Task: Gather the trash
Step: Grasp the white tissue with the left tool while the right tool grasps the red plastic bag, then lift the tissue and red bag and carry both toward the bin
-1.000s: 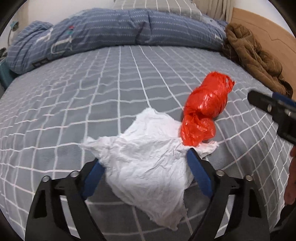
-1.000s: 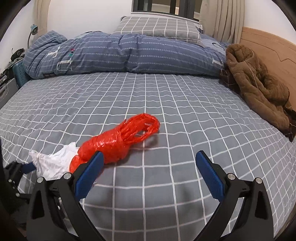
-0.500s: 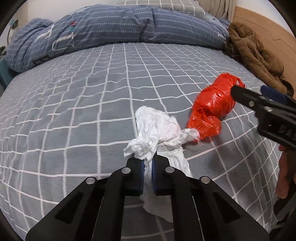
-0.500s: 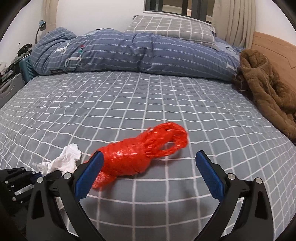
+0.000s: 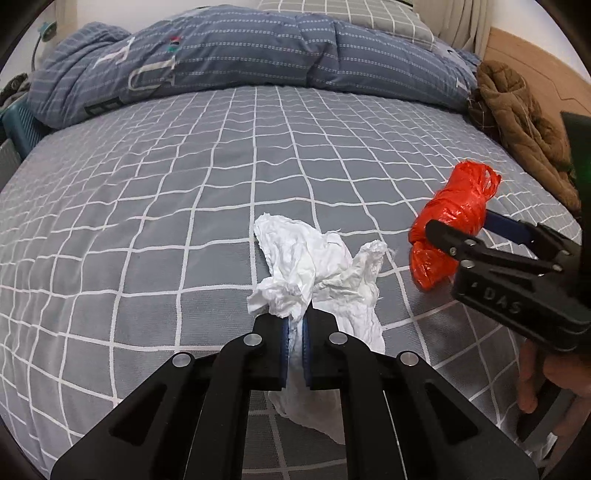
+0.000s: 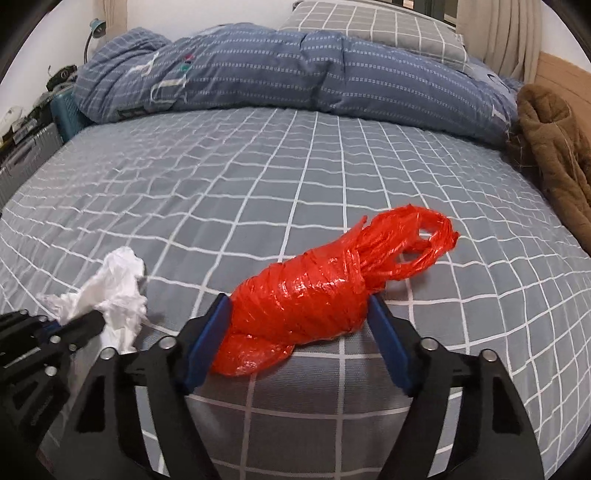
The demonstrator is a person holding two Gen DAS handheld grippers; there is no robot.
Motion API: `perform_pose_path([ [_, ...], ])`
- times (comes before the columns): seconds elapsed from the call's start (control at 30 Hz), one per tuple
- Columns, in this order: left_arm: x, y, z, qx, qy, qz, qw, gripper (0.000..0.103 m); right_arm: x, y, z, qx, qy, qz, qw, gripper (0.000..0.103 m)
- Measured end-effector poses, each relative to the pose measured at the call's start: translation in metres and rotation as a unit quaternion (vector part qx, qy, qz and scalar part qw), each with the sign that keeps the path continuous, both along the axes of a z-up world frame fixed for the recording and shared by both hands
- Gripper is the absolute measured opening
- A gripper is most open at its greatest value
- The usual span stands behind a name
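Note:
On the grey checked bed sheet (image 5: 147,221) lies a crumpled white tissue (image 5: 317,266). My left gripper (image 5: 293,325) is shut on its near end, and the paper bunches up above the pads. To its right lies a knotted red plastic bag (image 5: 454,214). My right gripper (image 5: 458,221) straddles the bag. In the right wrist view the red bag (image 6: 369,258) fills the space between the blue pads of my right gripper (image 6: 299,306), whose jaws are closing; I see no squeeze on the plastic. At the left of that view are the tissue (image 6: 118,280) and my left gripper (image 6: 92,317).
A rolled blue quilt (image 5: 240,55) and a checked pillow (image 6: 369,22) lie across the far end of the bed. A brown garment (image 5: 517,122) is heaped at the right by the wooden headboard (image 5: 535,62). A hand (image 5: 535,384) holds the right gripper.
My left gripper shut on the spread tissue and bunched it. My right gripper came down and forward until the red bag sat between its fingers, and its jaws narrowed.

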State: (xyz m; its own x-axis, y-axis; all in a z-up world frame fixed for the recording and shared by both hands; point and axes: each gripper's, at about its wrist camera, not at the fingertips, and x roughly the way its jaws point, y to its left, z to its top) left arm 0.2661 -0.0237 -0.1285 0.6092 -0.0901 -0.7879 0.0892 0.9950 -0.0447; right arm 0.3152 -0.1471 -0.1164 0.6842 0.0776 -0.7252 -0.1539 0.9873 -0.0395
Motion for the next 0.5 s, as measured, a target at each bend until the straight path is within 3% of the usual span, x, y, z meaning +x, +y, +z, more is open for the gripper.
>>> perform_pose_path([
  [0.07,0.0,0.002,0.0,-0.001,0.001,0.003,1.0,0.005,0.001,0.001,-0.005,-0.005,0.004,-0.005,1.0,0.052],
  [0.17,0.0,0.004,0.002,-0.001,0.0,0.007,1.0,0.005,0.0,0.001,-0.007,-0.011,0.005,-0.003,1.0,0.042],
  [0.5,-0.013,0.004,0.018,-0.005,-0.005,0.015,0.9999,0.005,-0.026,0.005,0.019,-0.011,-0.029,-0.002,1.0,0.039],
])
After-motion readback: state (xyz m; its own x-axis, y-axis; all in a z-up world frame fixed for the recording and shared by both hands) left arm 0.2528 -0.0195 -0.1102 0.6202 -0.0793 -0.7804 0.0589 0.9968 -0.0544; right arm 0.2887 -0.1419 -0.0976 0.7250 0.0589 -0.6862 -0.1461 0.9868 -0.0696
